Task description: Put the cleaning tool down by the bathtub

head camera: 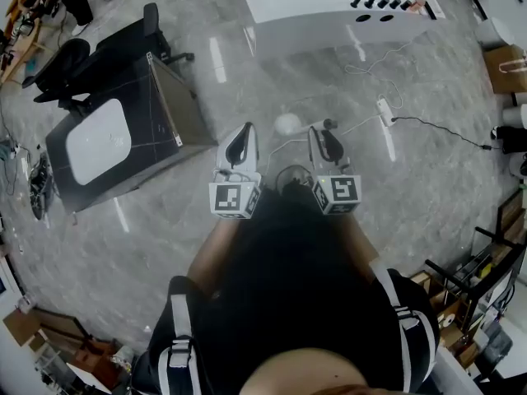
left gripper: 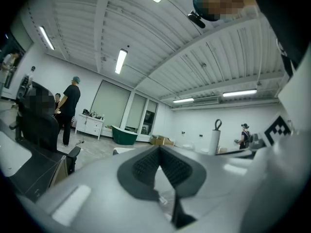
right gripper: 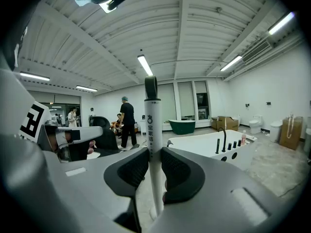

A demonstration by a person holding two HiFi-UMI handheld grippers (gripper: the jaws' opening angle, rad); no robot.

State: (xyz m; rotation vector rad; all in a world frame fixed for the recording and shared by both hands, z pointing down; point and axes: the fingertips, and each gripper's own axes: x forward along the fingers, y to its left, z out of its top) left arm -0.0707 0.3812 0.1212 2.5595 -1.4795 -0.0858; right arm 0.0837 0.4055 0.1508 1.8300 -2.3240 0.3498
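Note:
The cleaning tool (right gripper: 151,125) is a white pole with a dark green loop at its top. It stands upright between the pads of my right gripper (right gripper: 154,154), which is shut on it. In the head view the right gripper (head camera: 327,142) is held out in front of the person, over the grey floor. My left gripper (head camera: 240,145) hangs beside it, its fingertips together with nothing in them (left gripper: 159,152). The white bathtub (head camera: 329,6) with black taps lies well ahead, to the right of the pole in the right gripper view (right gripper: 214,147).
A dark cabinet with a white basin top (head camera: 123,138) and black office chairs (head camera: 90,60) stand ahead on the left. A power strip with cables (head camera: 384,109) lies on the floor before the tub. Shelving (head camera: 469,278) stands at the right. People (right gripper: 127,123) stand far off.

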